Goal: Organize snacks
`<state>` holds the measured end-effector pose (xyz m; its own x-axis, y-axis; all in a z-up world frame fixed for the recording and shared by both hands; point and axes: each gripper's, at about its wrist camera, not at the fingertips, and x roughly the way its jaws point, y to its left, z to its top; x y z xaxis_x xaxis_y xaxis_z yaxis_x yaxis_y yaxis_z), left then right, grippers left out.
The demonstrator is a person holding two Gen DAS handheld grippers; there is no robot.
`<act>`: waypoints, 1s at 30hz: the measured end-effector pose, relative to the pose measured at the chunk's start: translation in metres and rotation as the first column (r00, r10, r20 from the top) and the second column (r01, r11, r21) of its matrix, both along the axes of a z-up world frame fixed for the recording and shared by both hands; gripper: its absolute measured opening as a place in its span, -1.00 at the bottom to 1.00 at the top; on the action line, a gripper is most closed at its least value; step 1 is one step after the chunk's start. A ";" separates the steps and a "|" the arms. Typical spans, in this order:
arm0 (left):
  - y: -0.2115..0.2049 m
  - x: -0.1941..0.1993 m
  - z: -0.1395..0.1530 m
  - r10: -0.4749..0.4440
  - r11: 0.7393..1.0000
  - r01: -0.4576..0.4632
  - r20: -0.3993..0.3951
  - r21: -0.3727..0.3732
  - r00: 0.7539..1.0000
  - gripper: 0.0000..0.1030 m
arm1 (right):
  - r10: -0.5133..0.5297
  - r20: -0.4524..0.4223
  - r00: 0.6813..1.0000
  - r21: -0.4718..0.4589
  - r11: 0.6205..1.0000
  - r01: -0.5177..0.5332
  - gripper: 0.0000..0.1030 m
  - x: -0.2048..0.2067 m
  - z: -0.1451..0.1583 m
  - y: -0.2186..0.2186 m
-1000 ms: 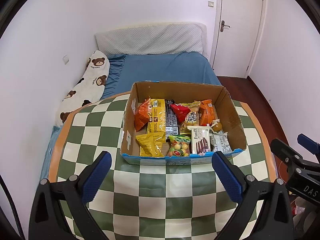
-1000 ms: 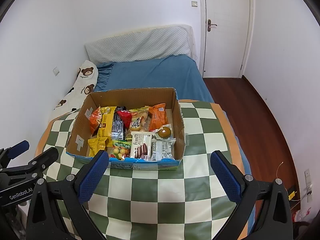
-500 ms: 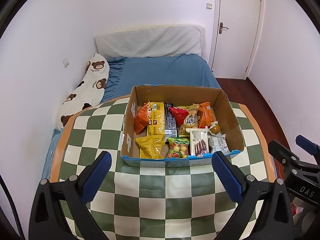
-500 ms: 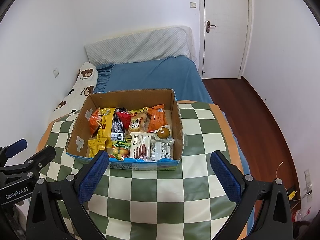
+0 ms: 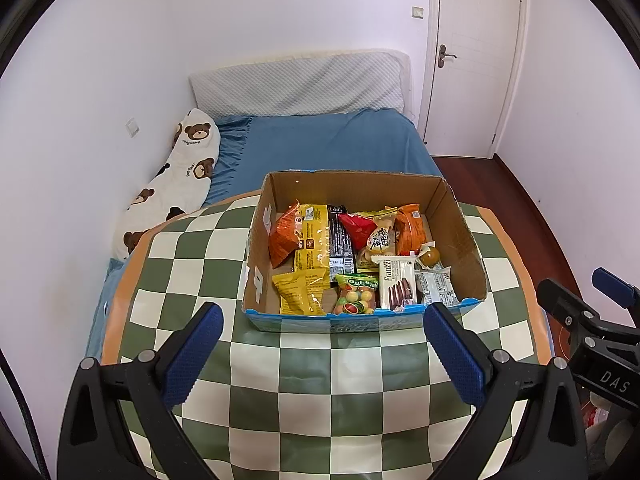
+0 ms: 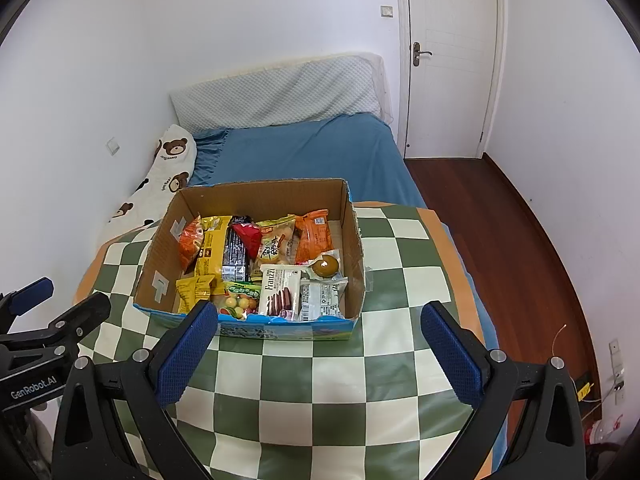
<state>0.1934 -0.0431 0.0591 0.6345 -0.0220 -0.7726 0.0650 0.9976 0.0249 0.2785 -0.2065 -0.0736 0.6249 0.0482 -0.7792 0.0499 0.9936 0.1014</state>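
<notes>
Both pulled back and lifted slightly over the last second: left gripper and right gripper spread wide, holding nothing, above the checkered tabletop. Beyond, cardboard box holding every visible snack packet, long axis crosswise, open top upward. Fits sorting finished or pending. Farther, bed.

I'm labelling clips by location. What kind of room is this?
Most likely a bedroom: a bed with a quilted headboard, a bear-print pillow, and a closed door.
</notes>
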 end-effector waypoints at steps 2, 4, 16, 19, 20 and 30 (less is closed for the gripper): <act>0.000 0.000 0.000 -0.001 1.000 0.001 0.002 0.001 1.000 0.99 | 0.003 0.000 1.000 0.000 1.000 -0.003 1.00 0.000 0.000 -0.001; 0.000 0.000 0.000 0.001 1.000 -0.001 0.000 0.001 1.000 0.99 | 0.006 0.002 1.000 0.003 1.000 -0.006 1.00 -0.001 0.001 -0.002; 0.001 -0.003 0.003 -0.001 1.000 0.001 0.001 0.004 1.000 0.99 | 0.004 0.005 1.000 0.004 1.000 -0.004 1.00 -0.003 0.002 -0.002; 0.002 -0.004 0.003 -0.001 1.000 0.001 0.001 0.004 1.000 0.99 | 0.008 0.007 1.000 0.005 1.000 -0.008 1.00 -0.003 0.002 -0.002; 0.001 -0.004 0.003 0.000 1.000 0.000 0.001 0.003 1.000 0.99 | 0.010 0.011 1.000 0.005 1.000 -0.010 1.00 -0.003 0.002 -0.002; 0.000 -0.005 0.005 -0.006 1.000 0.006 0.002 0.003 1.000 0.99 | 0.024 0.022 0.999 0.005 1.000 -0.024 1.00 -0.005 0.008 -0.005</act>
